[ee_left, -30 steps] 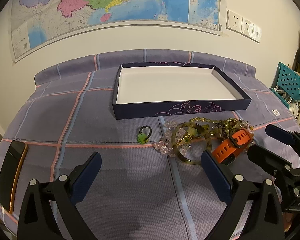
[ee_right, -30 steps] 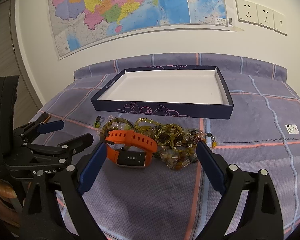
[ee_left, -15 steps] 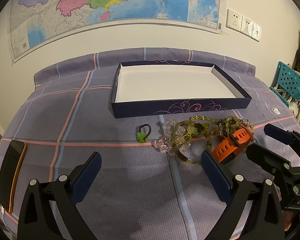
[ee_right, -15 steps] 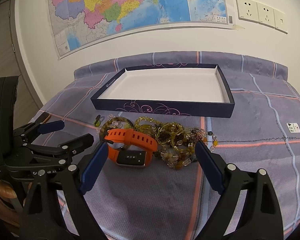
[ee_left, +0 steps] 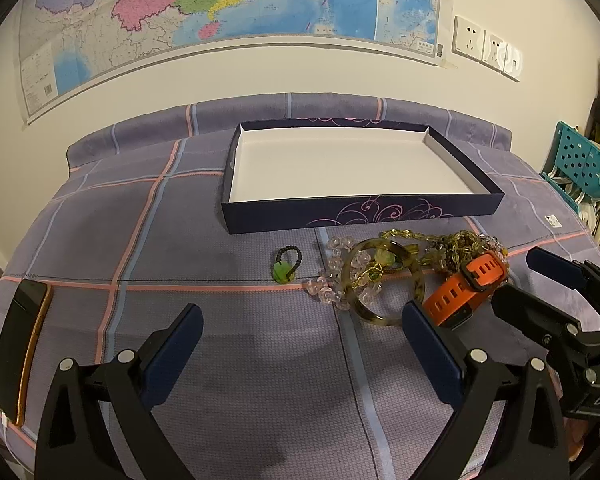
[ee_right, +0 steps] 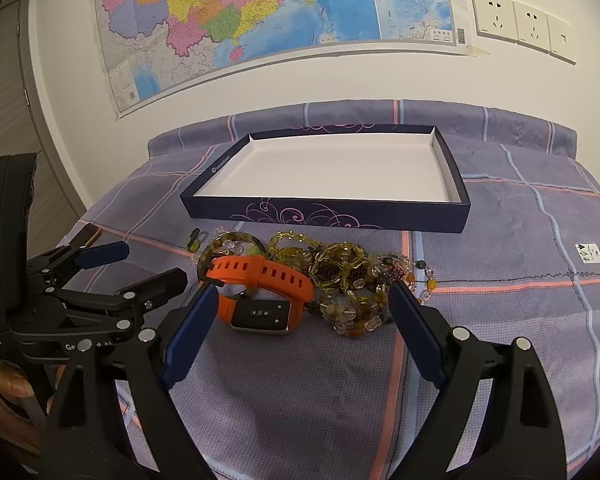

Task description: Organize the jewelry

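Observation:
An orange watch (ee_right: 260,276) lies on the checked cloth against a heap of yellow-green bead necklaces (ee_right: 348,276). My right gripper (ee_right: 302,292) is open just short of the watch, its pads clear of it. In the left wrist view a tortoiseshell bangle (ee_left: 380,280) overlaps a pink crystal bracelet (ee_left: 332,280). A small black bead ring with a green charm (ee_left: 286,266) lies left of them. My left gripper (ee_left: 300,320) hangs open and empty in front of the bangle. Behind the pile stands the navy tray (ee_left: 360,216), white inside, with nothing in it.
A dark phone (ee_left: 16,352) lies near the table's left edge. A white tag (ee_right: 588,252) sits on the cloth at the right. A map and wall sockets (ee_right: 516,28) are behind the table. A teal perforated chair (ee_left: 580,160) stands off the right side.
My right gripper's jaws have narrowed slightly. Neither hand has moved, and the jewelry lies where it was.

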Available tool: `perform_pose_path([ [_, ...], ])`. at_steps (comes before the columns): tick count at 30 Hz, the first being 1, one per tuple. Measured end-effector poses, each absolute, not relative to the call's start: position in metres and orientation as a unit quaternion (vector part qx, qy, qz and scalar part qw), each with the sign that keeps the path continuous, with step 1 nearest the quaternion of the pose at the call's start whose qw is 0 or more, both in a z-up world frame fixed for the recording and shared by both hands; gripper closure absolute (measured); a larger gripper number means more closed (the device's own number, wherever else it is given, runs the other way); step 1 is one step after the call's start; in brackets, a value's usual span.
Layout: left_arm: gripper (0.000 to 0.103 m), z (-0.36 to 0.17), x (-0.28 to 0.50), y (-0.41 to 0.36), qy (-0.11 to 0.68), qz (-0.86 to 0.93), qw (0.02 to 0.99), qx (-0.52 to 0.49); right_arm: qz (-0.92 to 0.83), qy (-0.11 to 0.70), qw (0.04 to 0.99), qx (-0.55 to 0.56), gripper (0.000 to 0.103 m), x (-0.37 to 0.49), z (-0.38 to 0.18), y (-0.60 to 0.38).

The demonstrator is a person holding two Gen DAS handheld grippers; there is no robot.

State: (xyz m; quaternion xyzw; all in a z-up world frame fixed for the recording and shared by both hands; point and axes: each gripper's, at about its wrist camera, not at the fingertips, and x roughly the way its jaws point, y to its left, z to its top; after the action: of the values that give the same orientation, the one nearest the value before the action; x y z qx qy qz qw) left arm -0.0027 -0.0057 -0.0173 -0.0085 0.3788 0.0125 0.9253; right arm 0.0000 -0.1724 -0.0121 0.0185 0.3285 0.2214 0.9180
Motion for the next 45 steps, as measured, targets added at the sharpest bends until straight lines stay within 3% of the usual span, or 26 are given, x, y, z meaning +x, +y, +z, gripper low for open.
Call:
perform_pose_path([
  [35,0.007,-0.0195,0.0021,-0.0034,0.387,0.011,0.922,-0.010,0.241,0.326,0.914,0.009,0.036,0.0025,-0.0099,-0.1718],
  [39,0.007,-0.0205,0.0026,-0.0026,0.388,0.012,0.921,-0.010,0.251,0.324,0.912,0.004,0.046,0.0033,-0.0089,-0.1684],
  [45,0.007,-0.0222,0.0068,0.0002,0.392,0.015,0.920,-0.013,0.272,0.332,0.903,0.012,0.070,0.0096,-0.0107,-0.1657],
])
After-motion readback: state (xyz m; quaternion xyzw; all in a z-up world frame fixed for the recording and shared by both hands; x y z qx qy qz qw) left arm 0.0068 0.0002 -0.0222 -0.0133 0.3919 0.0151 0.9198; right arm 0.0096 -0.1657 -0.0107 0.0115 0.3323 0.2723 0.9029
